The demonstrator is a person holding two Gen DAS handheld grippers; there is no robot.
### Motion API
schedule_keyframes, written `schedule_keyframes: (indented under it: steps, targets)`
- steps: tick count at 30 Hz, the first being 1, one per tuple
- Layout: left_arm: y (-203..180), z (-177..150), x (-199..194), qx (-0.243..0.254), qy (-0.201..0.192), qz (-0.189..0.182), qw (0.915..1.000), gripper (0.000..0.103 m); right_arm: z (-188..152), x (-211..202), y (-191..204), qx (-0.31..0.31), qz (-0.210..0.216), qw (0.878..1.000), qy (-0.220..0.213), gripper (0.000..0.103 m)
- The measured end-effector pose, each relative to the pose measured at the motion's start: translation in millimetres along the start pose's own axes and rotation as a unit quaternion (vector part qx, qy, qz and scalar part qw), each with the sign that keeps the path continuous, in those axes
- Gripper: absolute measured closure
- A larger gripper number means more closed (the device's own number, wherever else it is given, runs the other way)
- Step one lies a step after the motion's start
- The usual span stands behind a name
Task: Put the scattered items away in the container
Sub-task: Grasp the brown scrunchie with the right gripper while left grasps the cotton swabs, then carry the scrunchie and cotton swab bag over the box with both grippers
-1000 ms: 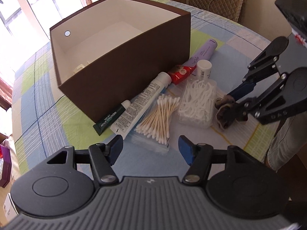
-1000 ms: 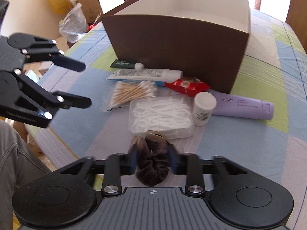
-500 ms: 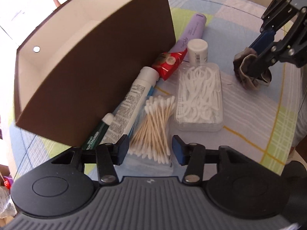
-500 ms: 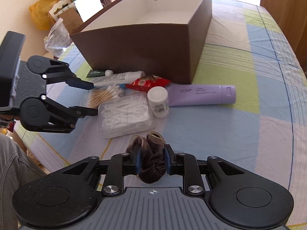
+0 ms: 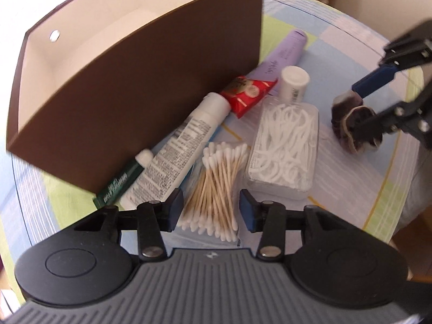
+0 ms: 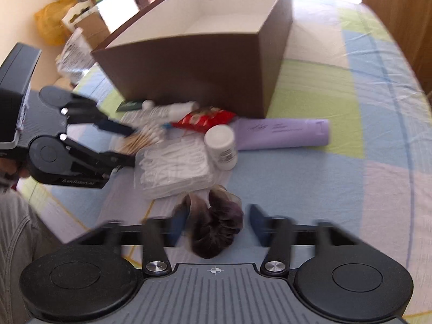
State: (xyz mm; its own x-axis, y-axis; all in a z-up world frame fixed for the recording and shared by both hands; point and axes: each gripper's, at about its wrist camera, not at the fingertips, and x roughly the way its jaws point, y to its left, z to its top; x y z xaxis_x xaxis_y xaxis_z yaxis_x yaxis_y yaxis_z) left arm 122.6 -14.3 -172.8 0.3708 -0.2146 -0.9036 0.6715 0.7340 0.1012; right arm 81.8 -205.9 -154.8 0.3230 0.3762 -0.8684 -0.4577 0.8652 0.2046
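The swabs [image 5: 213, 186] lie in a clear bag on the table [image 5: 351, 183], directly between and just ahead of the left gripper's [image 5: 209, 210] blue pads, which stand wide apart on either side of the bundle without clearly touching it. The scrunchie [image 6: 216, 226] sits between the right gripper's [image 6: 216, 222] fingers; these are parted wider than the fabric, with a gap on the right side, so nothing is clamped.

The left view shows the green tube [image 5: 118, 186] and white tube [image 5: 178, 159] lying against the box [image 5: 135, 102] wall, then the red sachet [image 5: 248, 91], purple tube [image 5: 280, 54], small bottle [image 5: 294, 82] and the floss-pick case [image 5: 283, 145] beside the swabs. It also shows the scrunchie from the side, resting on the table cloth between the right fingers.

The right view, blurred, adds the box's white interior, seemingly empty, and clutter beyond the table: a yellow bag [image 6: 51, 24] and cartons [image 6: 89, 24]. A grey sleeve [image 6: 16, 232] shows at lower left.
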Motion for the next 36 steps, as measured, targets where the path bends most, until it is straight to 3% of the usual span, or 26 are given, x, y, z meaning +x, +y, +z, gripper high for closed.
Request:
schedule_keyframes:
  steps: [5,8,12,16,19,30,36]
  targets:
    - [5,0,2,-0.051,0.004,-0.005,0.9987,0.061,0,4,3,-0.002,-0.009,1.0,0.004,0.042]
    - [4,-1,-1,-0.057,0.008,-0.002,0.9983,0.075,-1,7,7,-0.001,-0.009,1.0,0.01,0.069]
    - [10,-8,-11,-0.109,0.013,-0.005,0.9939,0.083,0,7,10,0.01,-0.005,1.0,0.016,0.081]
    - [21,-15,-36,-0.183,-0.003,-0.012,0.983,0.086,3,-7,9,0.029,0.003,1.0,0.003,0.082]
    - [27,-18,-66,-0.209,-0.034,-0.012,0.9773,0.086,8,-23,9,0.041,0.01,0.999,-0.014,0.082]
    - [40,11,-125,-0.227,-0.065,0.014,0.9716,0.086,57,-70,14,0.057,0.028,0.996,-0.067,0.082]
    - [55,41,-138,-0.194,-0.091,0.026,0.9763,0.086,98,-89,8,0.033,0.039,0.995,-0.09,0.082]
